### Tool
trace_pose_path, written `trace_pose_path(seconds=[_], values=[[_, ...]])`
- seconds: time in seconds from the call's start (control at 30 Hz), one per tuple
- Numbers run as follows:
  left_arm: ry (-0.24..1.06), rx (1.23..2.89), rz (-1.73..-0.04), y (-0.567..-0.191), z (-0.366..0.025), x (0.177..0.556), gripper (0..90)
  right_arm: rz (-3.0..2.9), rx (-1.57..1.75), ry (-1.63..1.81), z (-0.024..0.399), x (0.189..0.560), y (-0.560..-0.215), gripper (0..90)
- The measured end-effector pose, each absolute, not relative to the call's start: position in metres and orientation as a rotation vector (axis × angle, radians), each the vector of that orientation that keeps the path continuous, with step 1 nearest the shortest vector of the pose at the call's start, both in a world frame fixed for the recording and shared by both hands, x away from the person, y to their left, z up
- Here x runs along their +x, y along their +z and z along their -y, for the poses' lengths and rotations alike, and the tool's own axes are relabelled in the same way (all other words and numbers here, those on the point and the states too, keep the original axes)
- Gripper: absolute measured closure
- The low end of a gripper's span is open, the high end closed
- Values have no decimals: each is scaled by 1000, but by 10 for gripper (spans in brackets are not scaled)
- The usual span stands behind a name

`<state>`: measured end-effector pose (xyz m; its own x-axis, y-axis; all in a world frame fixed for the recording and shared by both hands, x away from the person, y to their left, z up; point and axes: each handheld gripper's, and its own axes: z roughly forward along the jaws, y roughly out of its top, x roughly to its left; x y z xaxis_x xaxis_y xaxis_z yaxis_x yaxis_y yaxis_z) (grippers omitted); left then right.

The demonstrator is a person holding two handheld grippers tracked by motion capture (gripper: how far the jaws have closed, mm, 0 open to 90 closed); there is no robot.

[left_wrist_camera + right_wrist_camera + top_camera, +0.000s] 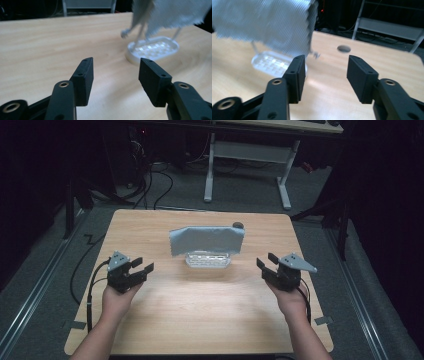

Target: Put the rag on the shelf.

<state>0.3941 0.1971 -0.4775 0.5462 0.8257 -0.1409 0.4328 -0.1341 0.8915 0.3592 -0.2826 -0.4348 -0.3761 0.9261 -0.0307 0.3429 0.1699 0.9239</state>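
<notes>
Draped over a small rack near the middle of the wooden table [150, 330], a grey cloth [207, 240] was seen hanging above a clear plastic tray [207, 260] that served as the rack's base. The left gripper [142, 267] was held to the left of the tray and the right gripper [265, 261] to its right, both well apart from the cloth and both above the tabletop. The jaws of each gripper were spread wide with nothing between them, as confirmed in the left gripper view [115, 72] and the right gripper view [325, 72]. The cloth was judged to be light, soft and limp: it would be expected to fold and sag once lifted and to offer no stiffness for pushing. A woven, slightly rough surface was suggested by its frayed lower edge [175, 23], so slipping between the pads was considered unlikely. Thin wire uprights [140, 35] were visible beneath it, and the rack was judged light enough to be dragged or tipped if the cloth were pulled sideways. A hold at a free hanging corner or along the top fold, lifted upward, was considered the most suitable.
</notes>
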Motion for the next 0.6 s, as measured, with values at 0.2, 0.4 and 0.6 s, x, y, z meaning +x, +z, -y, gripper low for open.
trace_pose_path(seconds=[0.2,0.4,0.6], values=[[411,1824,-1028,-499,-191,357,439,-1885,1189,1184,281,325,-462,431],[360,1870,-991,-517,-179,319,414,-1976,1197,1119,274,298,-492,385],[346,1946,-936,-524,-167,297,411,-1967,1189,1088,278,279,-512,380]])
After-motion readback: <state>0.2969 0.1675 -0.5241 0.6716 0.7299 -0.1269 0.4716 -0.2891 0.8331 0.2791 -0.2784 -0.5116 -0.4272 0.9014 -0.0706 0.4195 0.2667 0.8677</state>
